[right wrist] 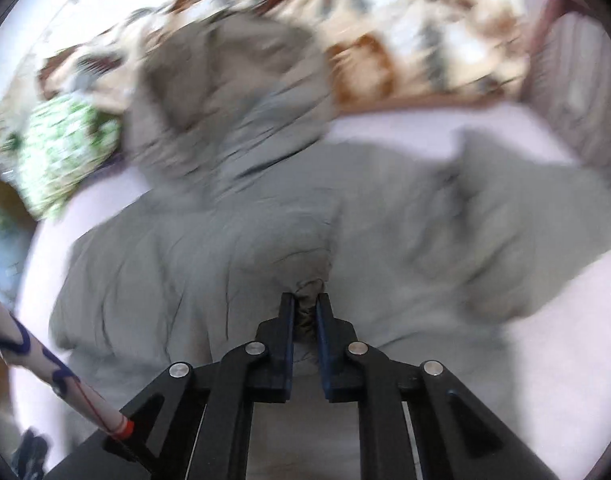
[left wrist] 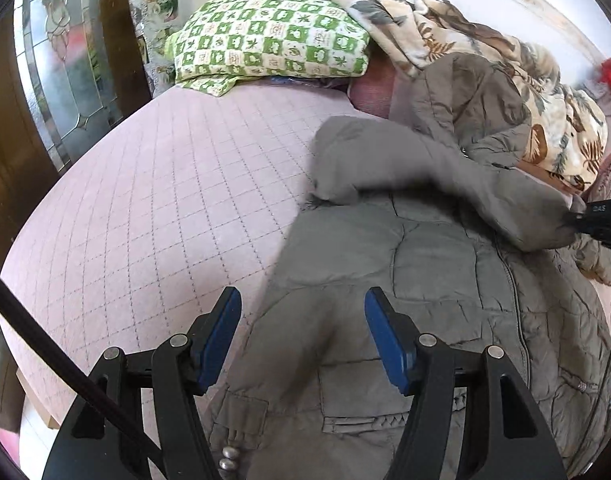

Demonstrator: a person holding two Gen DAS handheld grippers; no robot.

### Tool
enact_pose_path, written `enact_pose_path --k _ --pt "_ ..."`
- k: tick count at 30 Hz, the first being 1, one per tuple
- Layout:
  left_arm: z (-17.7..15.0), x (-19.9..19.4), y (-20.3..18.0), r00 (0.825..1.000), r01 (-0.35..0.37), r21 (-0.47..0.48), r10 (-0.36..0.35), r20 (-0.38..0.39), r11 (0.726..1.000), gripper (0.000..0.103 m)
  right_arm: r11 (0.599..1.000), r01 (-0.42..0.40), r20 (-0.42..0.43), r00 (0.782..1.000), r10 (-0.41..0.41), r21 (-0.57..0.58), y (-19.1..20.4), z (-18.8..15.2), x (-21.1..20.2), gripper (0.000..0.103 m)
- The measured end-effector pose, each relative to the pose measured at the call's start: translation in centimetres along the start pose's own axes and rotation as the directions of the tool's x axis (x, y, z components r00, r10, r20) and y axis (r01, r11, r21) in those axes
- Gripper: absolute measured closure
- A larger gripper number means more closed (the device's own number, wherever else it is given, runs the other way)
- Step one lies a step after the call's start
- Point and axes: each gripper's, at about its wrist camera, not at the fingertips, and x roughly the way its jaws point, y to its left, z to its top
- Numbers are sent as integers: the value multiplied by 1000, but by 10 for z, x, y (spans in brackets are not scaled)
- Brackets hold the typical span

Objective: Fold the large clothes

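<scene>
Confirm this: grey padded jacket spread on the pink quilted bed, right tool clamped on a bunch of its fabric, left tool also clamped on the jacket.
One part is wrong. The left tool is open, its blue pads apart above the grey padded jacket, as the left wrist view shows. The right tool is indeed clamped on the fabric, and the jacket lies on the pink quilted bed.

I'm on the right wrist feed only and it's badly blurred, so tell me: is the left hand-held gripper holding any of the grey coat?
Observer: No. The left hand-held gripper is open, its blue pads either side of the grey coat near the hem, not pinching it.
Operator: Where's my sleeve going?
Observer: The sleeve lies blurred across the coat's chest, its cuff toward the pink bed cover.
Operator: What's on the hem?
Observer: Silver beads at the coat's lower left corner.
</scene>
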Motion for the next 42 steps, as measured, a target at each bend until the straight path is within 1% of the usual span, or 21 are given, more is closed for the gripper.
enact_pose_path --k 3,4,5,6,9,11,13,15,17,18,19,20,21,22,24,25,26,30,35,38,42 --pt "-1 1 3 1000 2 3 -2 3 1000 40 997 79 0 997 -79 15 -20 13 6 94" --pt "-1 4 0 1000 -5 6 5 0 1000 40 995 101 -12 995 -101 14 -25 16 13 97" --pt "-3 8 -1 1000 -13 8 13 -5 1000 40 990 142 -30 989 -142 4 -28 16 25 98" --pt "-4 12 -2 1000 -22 11 22 -15 1000 40 985 171 -47 984 -171 -3 -28 16 36 99" --pt "-8 22 -4 998 -28 15 29 -53 999 40 983 183 -113 977 -179 29 -39 8 66 99" --pt "-9 21 -6 998 -42 23 44 -53 999 40 984 171 -131 978 -163 53 -44 4 76 98" --pt "-9 15 -7 998 -59 36 60 -35 998 40 985 161 -115 981 -153 65 -46 3 72 98" --pt "-9 6 -9 997 -76 41 76 -14 996 40 986 145 -80 987 -139 82 -49 2 53 97" --pt "-8 -6 -9 997 -79 41 79 1 996 40 989 119 -36 993 -116 83 -51 -2 26 92" --pt "-8 -12 -10 997 -75 40 75 5 996 40 992 107 -8 994 -107 68 -50 -6 8 82" --pt "-7 -20 -9 998 -68 41 68 9 997 40 993 104 16 994 -105 51 -44 -11 -10 67" --pt "-7 -27 -10 998 -66 42 66 14 997 40 994 99 39 994 -100 36 -43 -17 -26 58" --pt "-8 -34 -11 998 -67 45 66 21 997 40 995 93 59 994 -94 25 -42 -21 -41 45" --pt "-9 -42 -14 997 -74 52 72 29 996 40 997 81 86 993 -82 15 -41 -31 -62 42" --pt "-13 -57 -21 996 -80 65 78 41 995 40 999 53 110 993 -52 -4 -40 -55 -96 41" --pt "-15 -65 -24 996 -74 72 71 45 995 40 999 44 112 993 -42 -9 -40 -60 -104 40" --pt "-17 -72 -26 997 -67 75 64 45 995 40 999 31 117 993 -28 -18 -40 -74 -118 40" --pt "-28 -99 -36 998 -29 84 24 51 996 39 998 25 136 991 -17 -57 -36 -128 -156 36" --pt "-43 -127 -51 998 -14 113 6 70 993 38 997 25 149 989 -14 -67 -34 -169 -174 35" --pt "-53 -138 -61 996 -23 128 12 83 992 38 998 8 141 990 1 -63 -33 -185 -180 35" --pt "-60 -149 -66 996 -28 142 15 92 989 38 998 -2 133 991 10 -59 -33 -195 -184 35"
